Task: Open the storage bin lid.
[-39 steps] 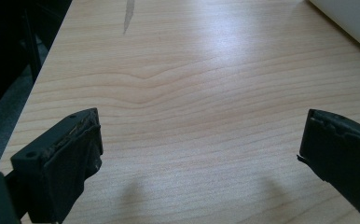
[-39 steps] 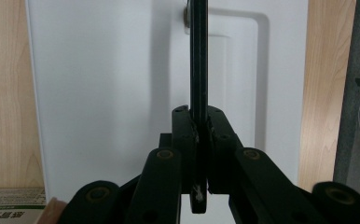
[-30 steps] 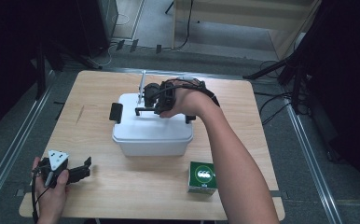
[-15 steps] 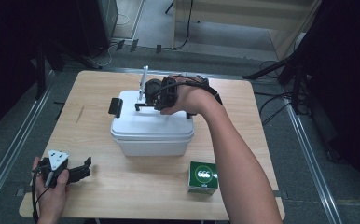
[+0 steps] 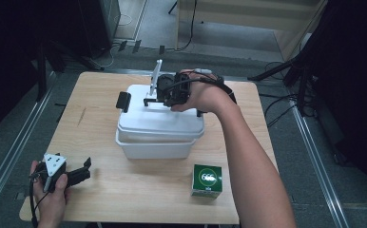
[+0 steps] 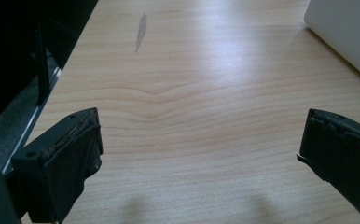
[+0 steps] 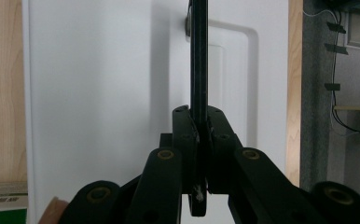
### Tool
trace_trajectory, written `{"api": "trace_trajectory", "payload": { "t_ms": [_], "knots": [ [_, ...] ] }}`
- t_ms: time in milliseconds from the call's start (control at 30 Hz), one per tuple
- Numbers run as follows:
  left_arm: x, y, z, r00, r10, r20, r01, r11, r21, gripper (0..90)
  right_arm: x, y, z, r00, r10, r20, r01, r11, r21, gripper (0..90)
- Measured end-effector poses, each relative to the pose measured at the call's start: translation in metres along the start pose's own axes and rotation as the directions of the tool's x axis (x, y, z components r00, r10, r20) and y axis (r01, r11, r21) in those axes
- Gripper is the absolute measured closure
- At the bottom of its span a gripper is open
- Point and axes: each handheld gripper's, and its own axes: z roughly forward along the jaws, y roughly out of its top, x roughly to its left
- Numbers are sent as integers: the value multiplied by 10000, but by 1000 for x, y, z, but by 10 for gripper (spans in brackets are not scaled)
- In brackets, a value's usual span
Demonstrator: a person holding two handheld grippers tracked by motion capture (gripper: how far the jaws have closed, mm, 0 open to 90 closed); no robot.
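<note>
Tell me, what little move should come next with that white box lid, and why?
Probably lift it a little higher, then carry it aside. The right gripper has its jaws shut on the lid's black handle, and the white lid sits askew above the white box. The left gripper rests open on the table.

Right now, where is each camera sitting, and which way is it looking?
High view: above the person's side, looking forward and down at the table; both forearms, left gripper and right gripper show.
Left gripper view: rides the left gripper, looking along its wide-apart jaws over bare wood toward the white box.
Right gripper view: rides the right gripper, looking down onto the box lid; its jaws pinch the black handle.
Shared: the white box appears in all three views; the green carton in the high and right gripper views.
</note>
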Motion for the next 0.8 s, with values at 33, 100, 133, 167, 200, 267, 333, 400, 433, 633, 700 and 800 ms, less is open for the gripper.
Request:
{"api": "trace_trajectory", "payload": {
  "t_ms": [33,100,133,167,200,267,333,400,433,633,700,800],
  "knots": [
    [0,0,-1,10000,20,15,-20,10000,-86,0,-1,-2,-1,10000,10,42,-10,10000,-48,853],
    [0,0,-2,10000,35,-6,-35,9996,-268,0,-1,-6,-5,9999,126,109,-125,9999,-41,854],
    [0,0,-2,10000,31,95,-27,9991,-434,0,-2,-9,-6,9998,120,135,-119,9999,-59,854],
    [-1,-1,-3,9998,38,171,-25,9971,-765,0,-2,-10,-7,9997,184,152,-184,9998,-47,854],
    [-1,-1,-4,9998,62,163,-47,9960,-888,0,-2,-14,-9,9996,209,178,-208,9998,-23,854],
    [-3,-1,-5,9999,101,120,-86,9928,-1198,0,-3,-19,-12,9991,338,255,-338,9994,-2,854],
    [-4,-1,-5,9996,76,257,-43,9920,-1266,0,-3,-25,-15,9989,362,298,-362,9993,5,853],
    [-4,-1,-4,9995,139,298,-103,9929,-1184,0,-3,-30,-18,9984,478,310,-480,9988,54,854],
    [-5,-1,-3,9995,126,284,-92,9931,-1165,0,-3,-34,-19,9981,529,318,-531,9986,61,854],
    [-2,-2,-3,9986,75,520,-10,9923,-1235,0,-3,-52,-26,9971,675,338,-681,9976,154,854],
    [-2,-2,-4,9979,125,641,-36,9906,-1366,0,-3,-58,-28,9964,759,386,-767,9969,194,853],
    [-3,-2,-4,9983,142,560,-67,9912,-1322,0,-3,-66,-30,9953,877,398,-887,9958,221,854]
  ]
}}
